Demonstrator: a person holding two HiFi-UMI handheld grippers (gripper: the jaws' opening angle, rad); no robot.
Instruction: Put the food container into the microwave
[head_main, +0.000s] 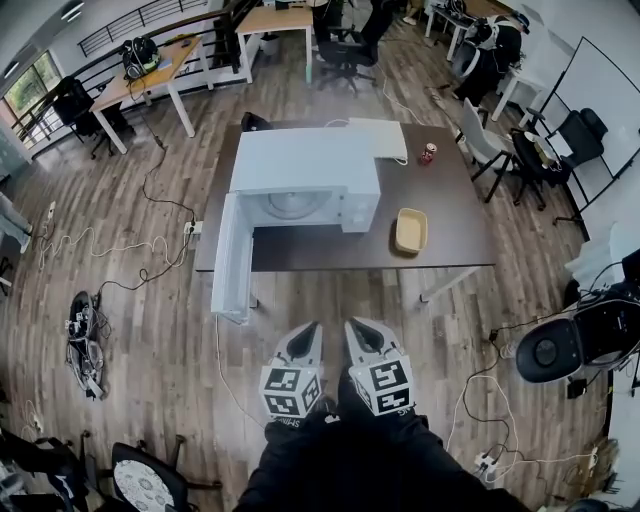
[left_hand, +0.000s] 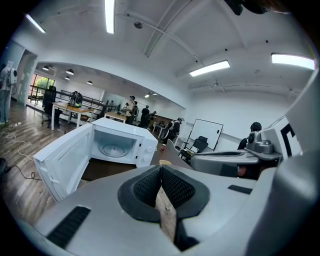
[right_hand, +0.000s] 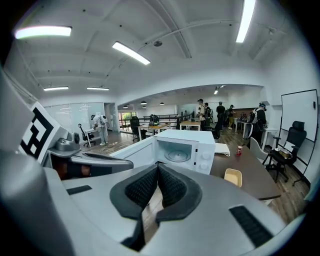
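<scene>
The food container, a shallow pale-yellow tray, sits on the dark table just right of the open white microwave. The left gripper and right gripper are pinched together, empty. Only the head view shows both well back from the table.

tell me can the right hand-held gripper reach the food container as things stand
Not from here, probably: the right hand-held gripper is held short of the table, jaws shut. The food container lies unobstructed beside the microwave; stepping closer should do.
</scene>
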